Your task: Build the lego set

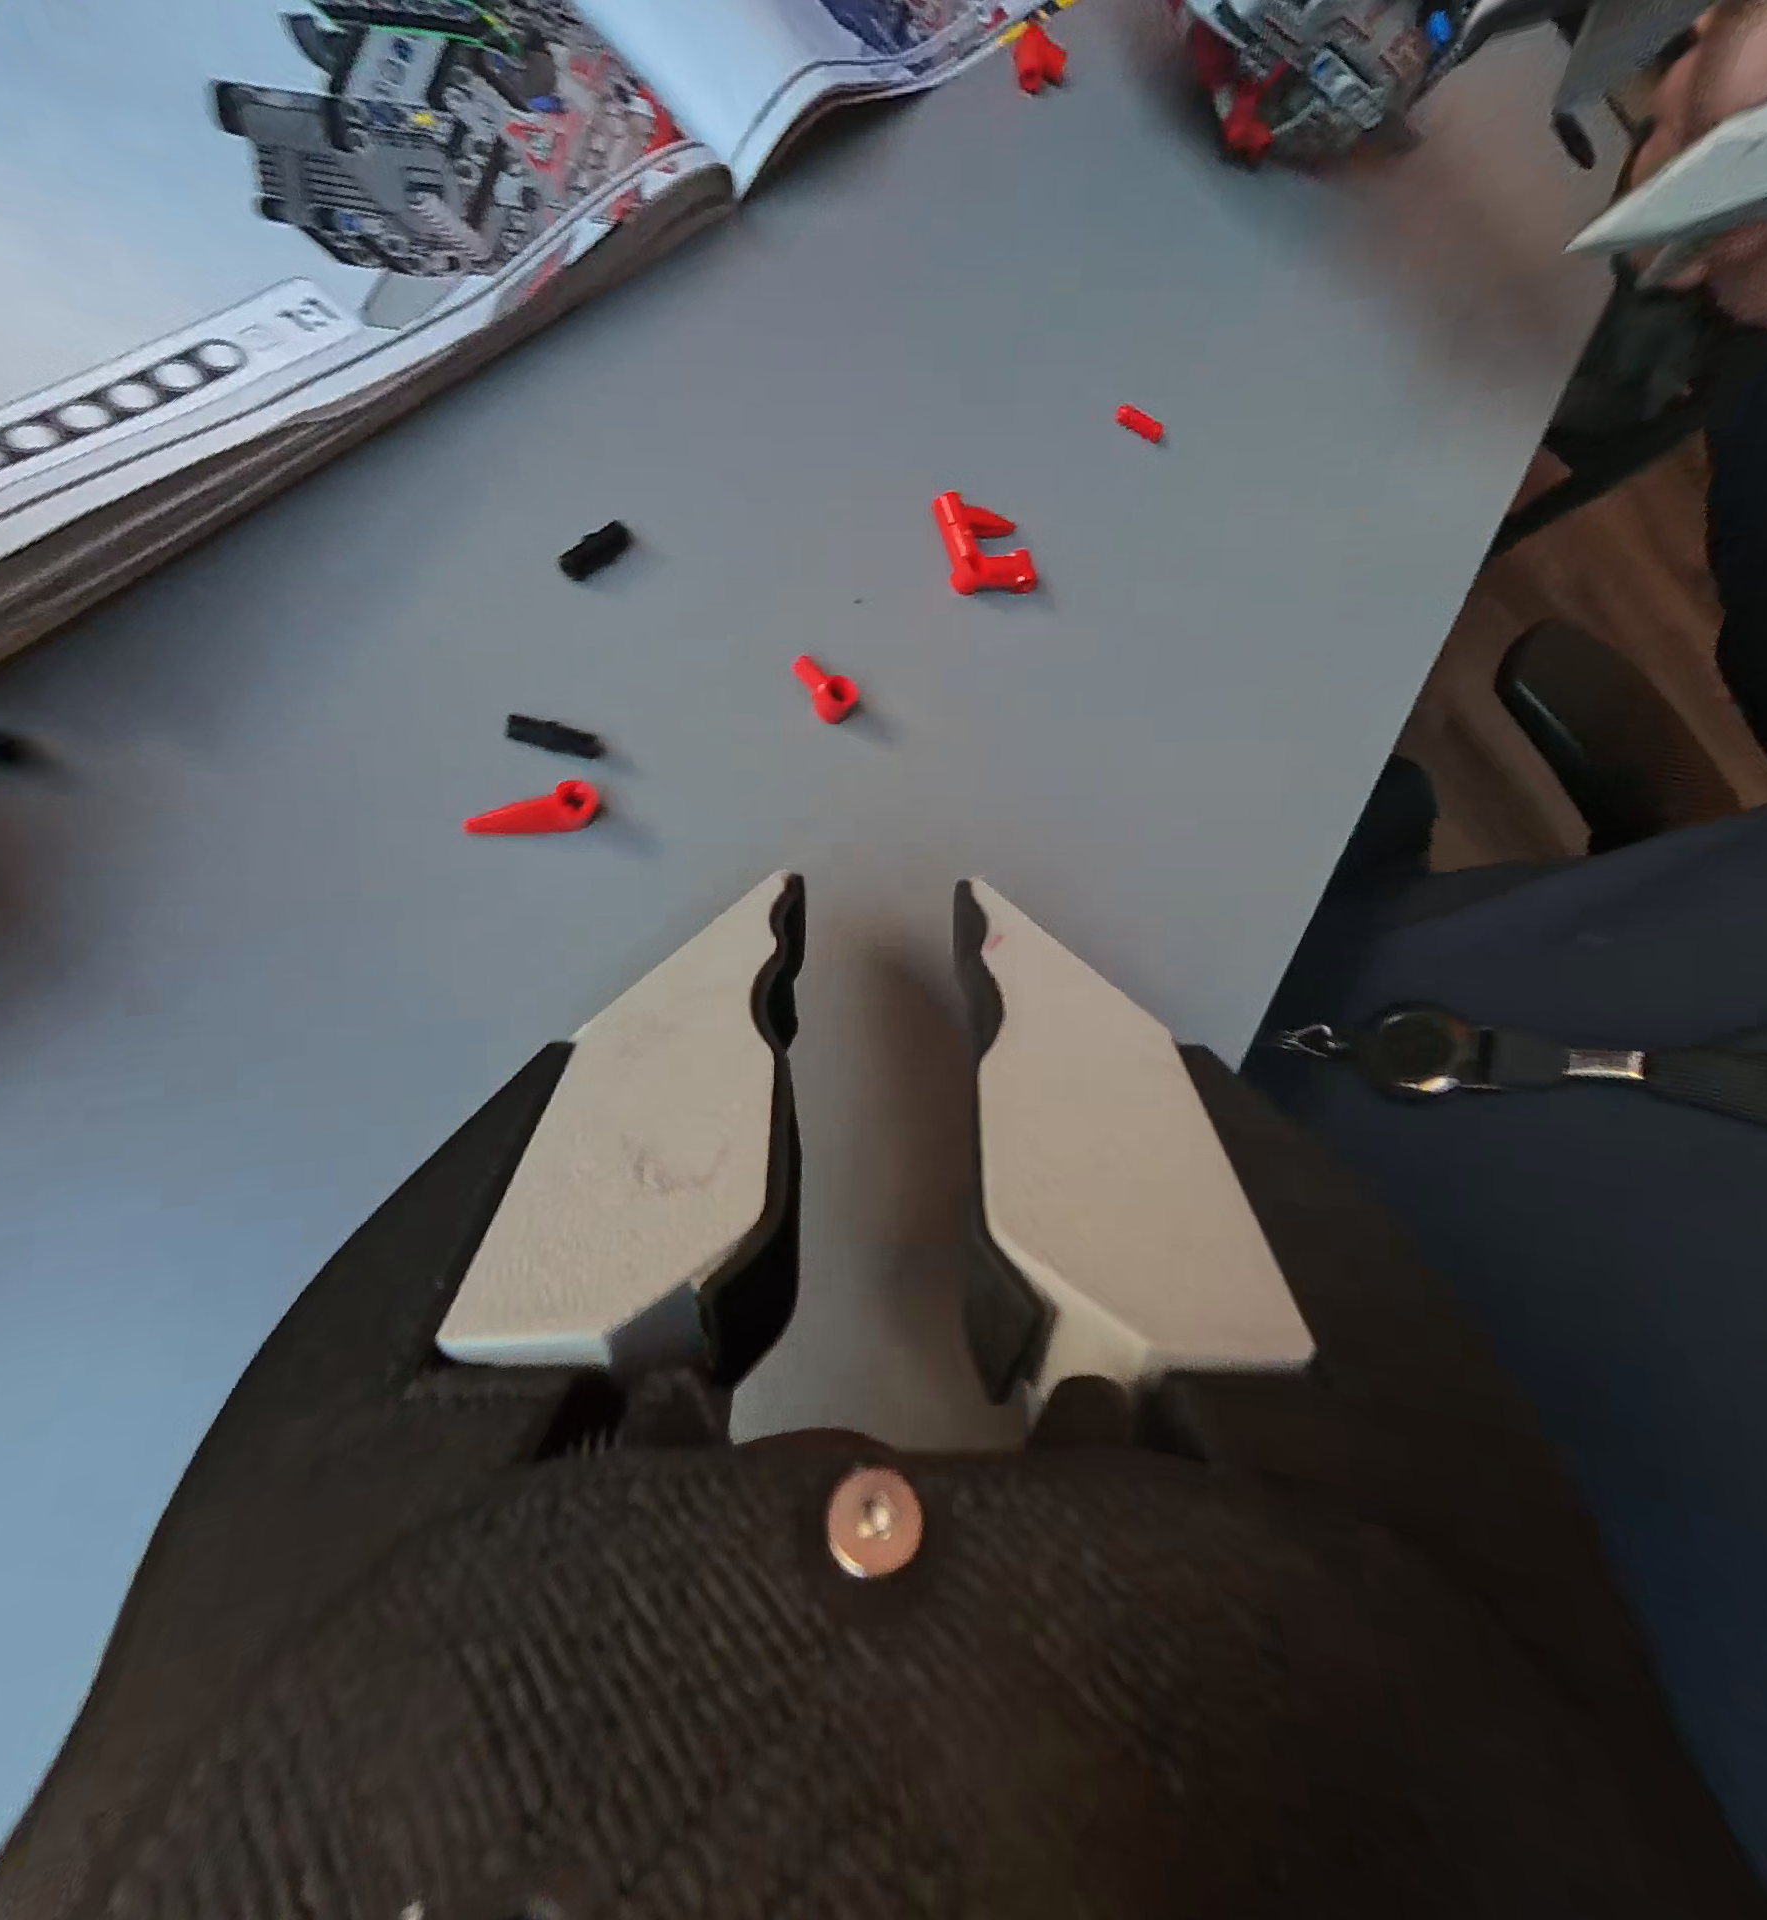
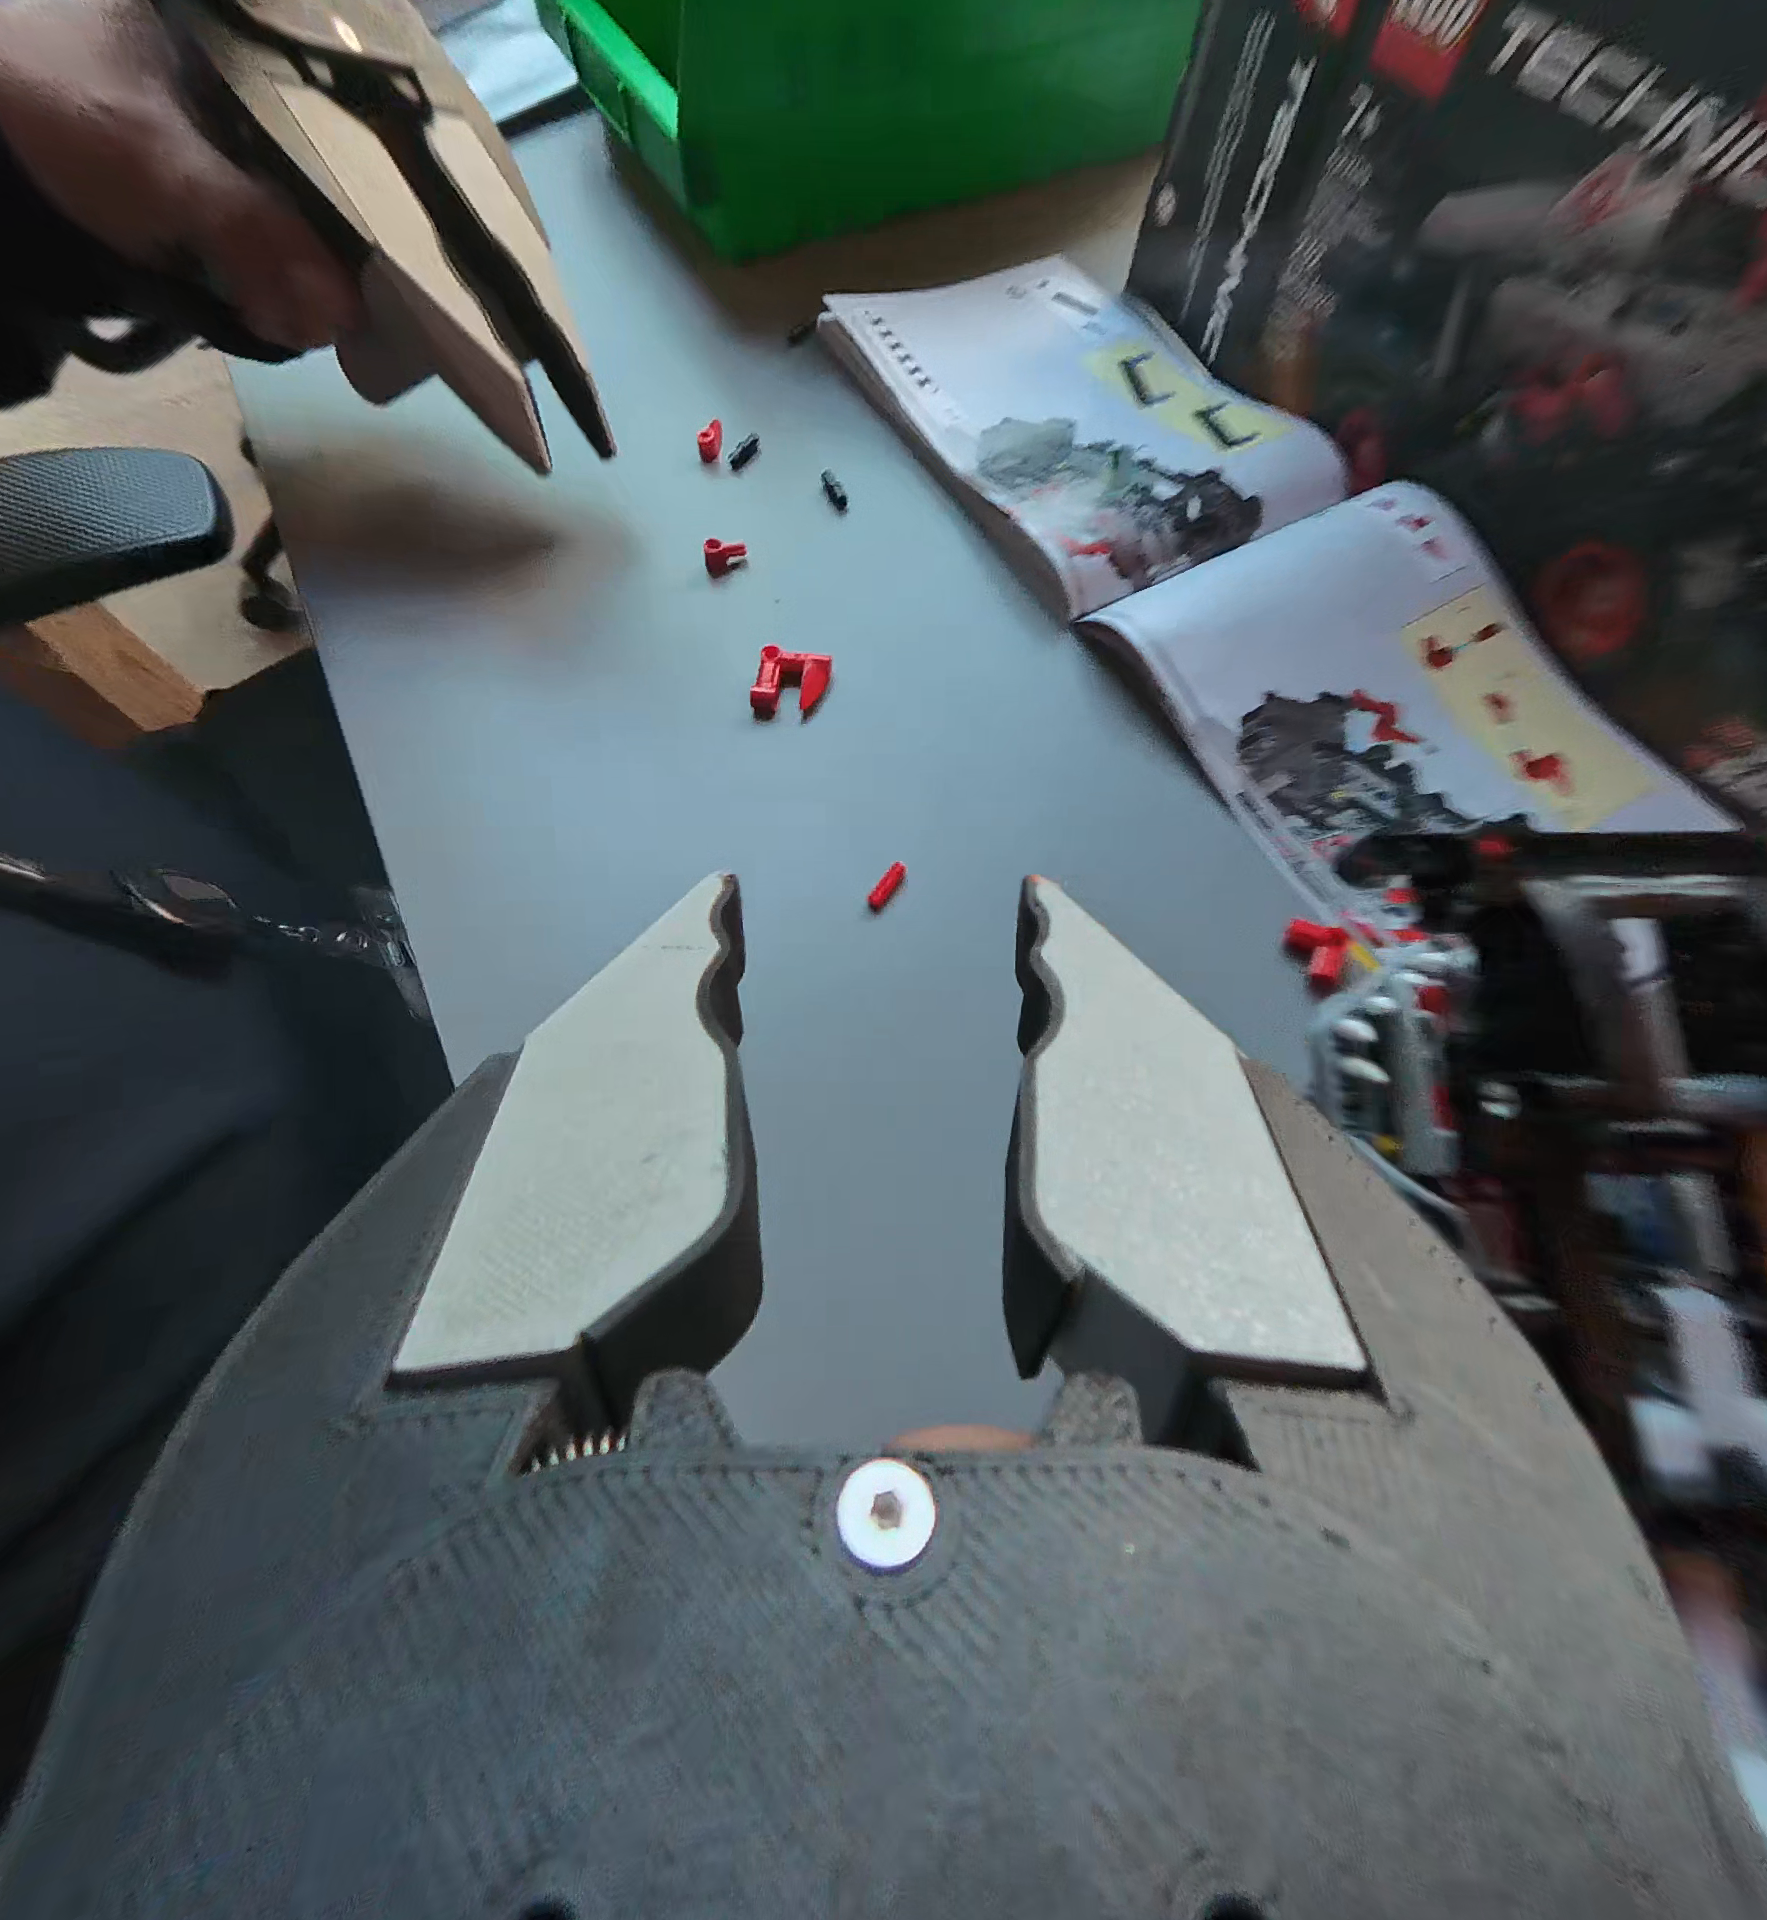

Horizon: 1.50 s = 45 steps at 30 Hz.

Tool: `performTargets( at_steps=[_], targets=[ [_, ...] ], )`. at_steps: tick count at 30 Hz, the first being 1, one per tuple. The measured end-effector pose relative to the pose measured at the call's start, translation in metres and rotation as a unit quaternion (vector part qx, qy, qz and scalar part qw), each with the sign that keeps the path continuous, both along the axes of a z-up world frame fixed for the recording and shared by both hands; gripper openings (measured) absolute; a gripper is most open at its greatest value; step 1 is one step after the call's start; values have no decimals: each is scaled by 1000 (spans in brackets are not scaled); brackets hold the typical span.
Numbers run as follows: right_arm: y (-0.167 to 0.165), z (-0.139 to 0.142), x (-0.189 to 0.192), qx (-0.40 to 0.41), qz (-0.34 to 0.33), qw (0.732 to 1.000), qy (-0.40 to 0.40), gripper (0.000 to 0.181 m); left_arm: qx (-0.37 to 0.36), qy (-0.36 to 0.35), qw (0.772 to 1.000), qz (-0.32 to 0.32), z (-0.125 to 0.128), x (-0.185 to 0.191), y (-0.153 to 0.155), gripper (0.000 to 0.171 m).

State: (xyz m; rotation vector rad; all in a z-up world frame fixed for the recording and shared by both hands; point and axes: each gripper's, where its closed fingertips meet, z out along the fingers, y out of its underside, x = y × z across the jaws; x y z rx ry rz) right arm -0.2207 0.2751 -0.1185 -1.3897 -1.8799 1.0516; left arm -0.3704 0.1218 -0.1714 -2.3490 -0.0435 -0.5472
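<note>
Mostly bare grey table [image 2: 567, 831], scattered red pieces [image 2: 791, 681] mid-table, both grippers empty, fingers apart.

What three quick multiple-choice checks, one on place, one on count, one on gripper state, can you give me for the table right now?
1. Where does the small red pin lie in the right wrist view?
A. On the open booklet
B. On the grey table just ahead of the right gripper's fingertips
C. Inside the green bin

2. How many black pins lie loose among the red pieces in the right wrist view?
A. Two
B. Five
C. None

3. What state is the right gripper in?
A. Shut on a red pin
B. Shut and empty
C. Open and empty

Answers: 1 B, the pin sits on the bare table between the fingertips' line; 2 A, one black pin and another show; 3 C, a wide gap separates the fingers, nothing between them.
</note>
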Motion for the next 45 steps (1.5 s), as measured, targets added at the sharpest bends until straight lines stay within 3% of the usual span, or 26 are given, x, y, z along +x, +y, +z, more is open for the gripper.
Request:
performTargets(
  at_steps=[6, 15, 21, 24, 26, 29, 33, 37, 43, 45],
  targets=[
    [-9, -42, -17, -23, -7, 999, -37, 47, 2, 31, 999, 38, -6, -23, -9, 23],
    [-2, -57, -37, -21, -39, 998, -46, 45, 31, 68, 996, 51, -11, -47, 2, 23],
    [4, -50, -53, 31, -58, 998, -7, 44, 68, 75, 994, 31, -7, -54, 8, 23],
    [3, -34, -50, 32, -53, 997, 52, 44, 78, 102, 992, 15, -6, -59, 7, 22],
    [16, -26, -45, 38, -84, 993, 77, 46, 84, 112, 990, 3, -5, -61, 6, 21],
    [27, -33, -43, 47, -101, 993, 42, 46, 100, 107, 989, -10, -1, -61, 9, 20],
    [34, -30, -66, 119, -145, 982, 28, 40, 95, 87, 991, -17, -1, -60, 12, 20],
    [55, -43, -76, 150, -208, 967, 1, 23, 97, 93, 991, -22, -1, -58, 11, 20],
    [96, -58, -43, 183, -291, 938, -40, 0, 113, 125, 986, -17, 2, -59, 11, 20],
    [105, -61, -30, 185, -303, 933, -52, 0, 120, 139, 983, -9, 3, -61, 11, 20]
  ],
)
